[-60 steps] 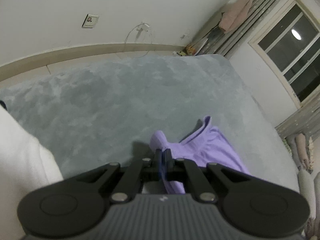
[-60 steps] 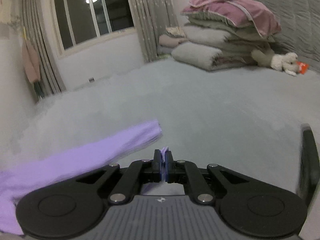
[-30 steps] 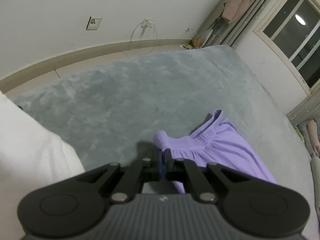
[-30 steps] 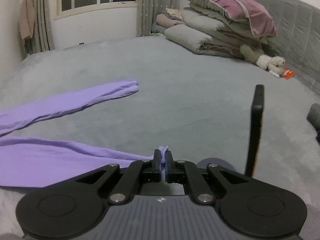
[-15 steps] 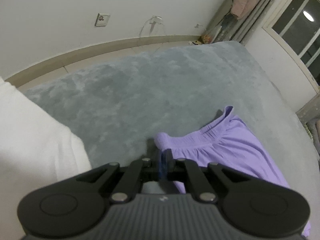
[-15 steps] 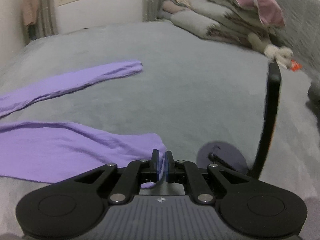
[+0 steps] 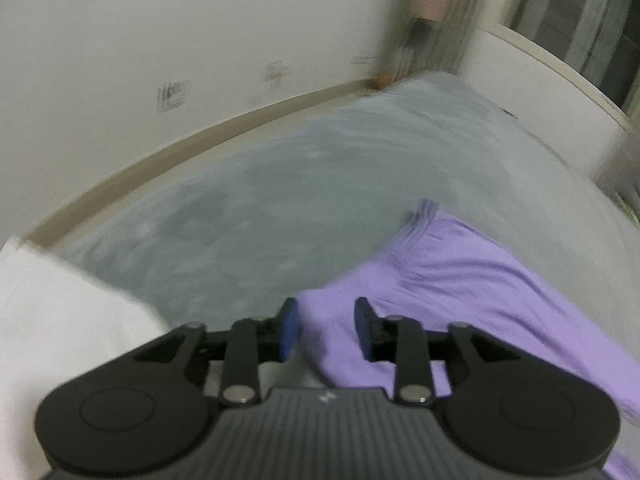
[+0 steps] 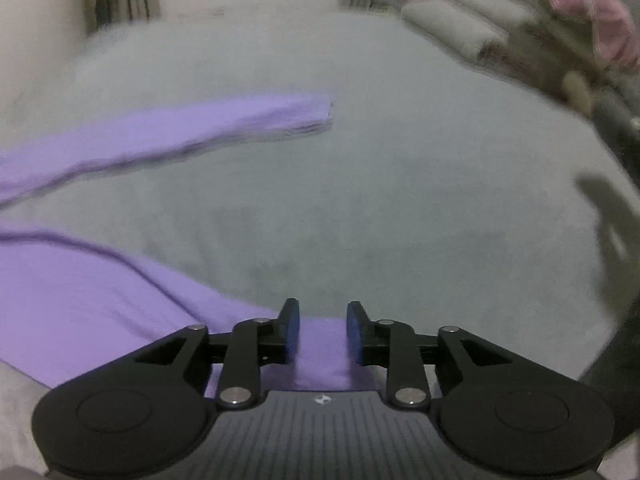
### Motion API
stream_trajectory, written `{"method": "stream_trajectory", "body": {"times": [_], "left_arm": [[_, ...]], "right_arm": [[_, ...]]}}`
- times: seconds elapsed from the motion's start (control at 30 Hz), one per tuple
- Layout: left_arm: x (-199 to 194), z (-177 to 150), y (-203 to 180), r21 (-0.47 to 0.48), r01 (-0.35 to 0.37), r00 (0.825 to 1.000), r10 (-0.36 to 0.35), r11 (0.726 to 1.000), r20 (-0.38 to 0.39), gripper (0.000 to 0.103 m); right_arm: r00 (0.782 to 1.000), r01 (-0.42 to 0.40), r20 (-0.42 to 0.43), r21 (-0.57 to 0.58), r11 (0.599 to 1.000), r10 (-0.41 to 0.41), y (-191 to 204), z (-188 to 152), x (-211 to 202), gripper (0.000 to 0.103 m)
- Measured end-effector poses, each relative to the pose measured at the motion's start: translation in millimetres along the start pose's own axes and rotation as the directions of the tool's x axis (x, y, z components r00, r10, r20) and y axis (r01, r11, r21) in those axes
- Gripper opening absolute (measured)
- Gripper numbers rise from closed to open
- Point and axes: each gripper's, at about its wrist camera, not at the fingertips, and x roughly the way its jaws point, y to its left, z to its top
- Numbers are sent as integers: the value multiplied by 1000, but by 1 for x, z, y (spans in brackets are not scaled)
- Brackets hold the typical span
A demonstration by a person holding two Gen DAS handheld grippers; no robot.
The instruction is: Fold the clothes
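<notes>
Both grippers, clamped on purple cloth a second ago, now have their jaws parting. The left gripper (image 7: 327, 330) opens over the waistband end of the pants (image 7: 460, 280), a fold of cloth lying between the blue pads without being pinched. The right gripper (image 8: 323, 330) opens likewise over a leg hem, the cloth loose between its pads. The pants lie spread on the grey bed (image 8: 360, 200), one leg (image 8: 192, 128) stretched apart from the nearer one.

Risk, as I judge it: the pads may drag the soft cloth as they lift away, rumpling the waistband or pulling the hem out of line; the two legs also lie splayed, so a fold made now would come out crooked.

Room is ample ahead and to the right on the bed. On the left, the bed edge and wall (image 7: 200, 40) are near, with a white cloth (image 7: 60, 320) just beside the gripper.
</notes>
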Motion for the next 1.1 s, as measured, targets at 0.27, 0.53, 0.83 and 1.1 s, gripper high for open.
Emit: {"method": "stream_trajectory", "body": {"times": [0.27,0.53,0.83,1.1], "left_arm": [[20,-36,-48,204,46,997,-32,978,-72,34],[34,-37,-38,174,2,996,12,985,-84,35],[32,-20,-20,100,54,998,-50,994,-34,37],[34,-4,-3,41,61,998,-60,997,-13,36]], "right_arm": [[996,52,68,9,999,-53,-13,9,-2,3],[990,135,58,-54,989,-132,5,8,19,4],[983,93,167,-99,991,-75,30,18,-7,11],[954,-243,100,-288,926,282,124,29,8,18]]}}
